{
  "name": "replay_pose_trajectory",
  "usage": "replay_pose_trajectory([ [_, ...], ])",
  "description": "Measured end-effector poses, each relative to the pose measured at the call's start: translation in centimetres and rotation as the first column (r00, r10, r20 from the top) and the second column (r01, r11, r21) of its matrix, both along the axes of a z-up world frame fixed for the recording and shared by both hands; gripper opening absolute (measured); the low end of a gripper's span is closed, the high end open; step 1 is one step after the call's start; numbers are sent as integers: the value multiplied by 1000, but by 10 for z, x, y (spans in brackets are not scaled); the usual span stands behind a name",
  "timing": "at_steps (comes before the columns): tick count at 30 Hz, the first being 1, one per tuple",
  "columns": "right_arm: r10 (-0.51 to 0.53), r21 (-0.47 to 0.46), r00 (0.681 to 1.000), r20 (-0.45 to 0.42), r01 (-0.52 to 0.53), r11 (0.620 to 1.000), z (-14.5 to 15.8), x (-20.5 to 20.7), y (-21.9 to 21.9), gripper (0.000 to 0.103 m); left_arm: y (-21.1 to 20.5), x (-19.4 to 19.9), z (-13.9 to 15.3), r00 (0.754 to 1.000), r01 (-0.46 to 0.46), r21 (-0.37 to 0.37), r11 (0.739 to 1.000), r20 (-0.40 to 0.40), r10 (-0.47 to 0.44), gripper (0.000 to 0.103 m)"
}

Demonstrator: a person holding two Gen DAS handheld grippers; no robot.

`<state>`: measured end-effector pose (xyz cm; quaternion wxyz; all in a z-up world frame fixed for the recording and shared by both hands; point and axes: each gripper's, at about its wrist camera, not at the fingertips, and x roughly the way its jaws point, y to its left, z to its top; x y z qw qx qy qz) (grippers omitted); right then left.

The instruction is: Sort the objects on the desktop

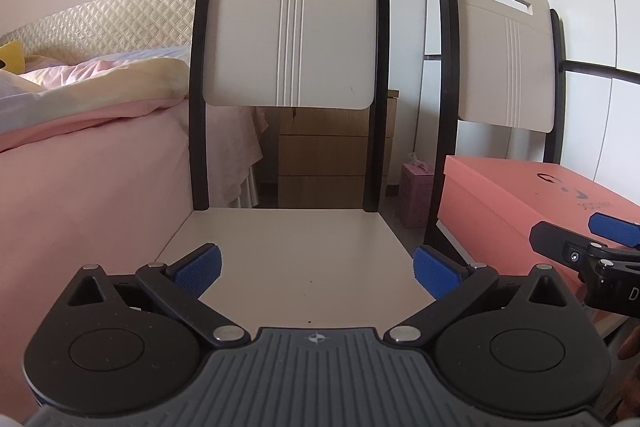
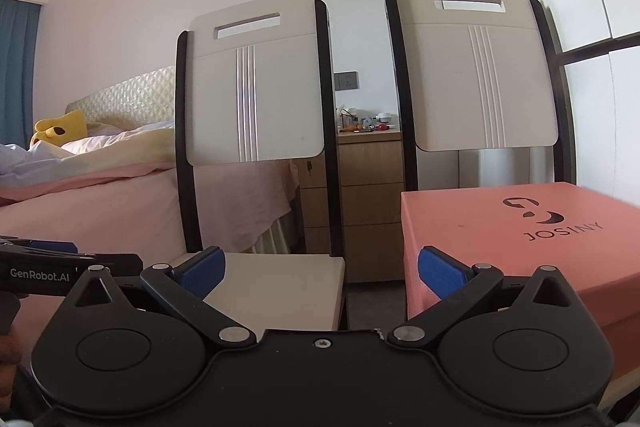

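My left gripper [image 1: 316, 273] is open and empty, held over the bare seat of a white chair [image 1: 288, 247]. My right gripper [image 2: 320, 273] is open and empty, between that chair [image 2: 280, 287] and a salmon-pink closed shoebox [image 2: 520, 239] marked JOSINY on the second chair. The box also shows in the left wrist view [image 1: 512, 211], with the right gripper's blue finger [image 1: 612, 229] in front of it. The left gripper's body [image 2: 60, 273] shows at the left edge of the right wrist view. No small desktop objects are near either gripper.
A bed with pink bedding [image 1: 80, 155] is at the left, with a yellow plush toy [image 2: 60, 131]. A wooden drawer unit [image 2: 368, 203] with clutter on top stands behind the chairs. A small pink box [image 1: 414, 195] sits on the floor.
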<state>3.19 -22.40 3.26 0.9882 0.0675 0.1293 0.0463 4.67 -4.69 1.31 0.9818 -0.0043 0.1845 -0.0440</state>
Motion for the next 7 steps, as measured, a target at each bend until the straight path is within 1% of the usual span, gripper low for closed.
replay_pose_trajectory([
  [7,-9,-3,1000,2,9,1000,-1,-3,3,103,0,0,0,1000,5,-1,1000,-3,-5,103],
])
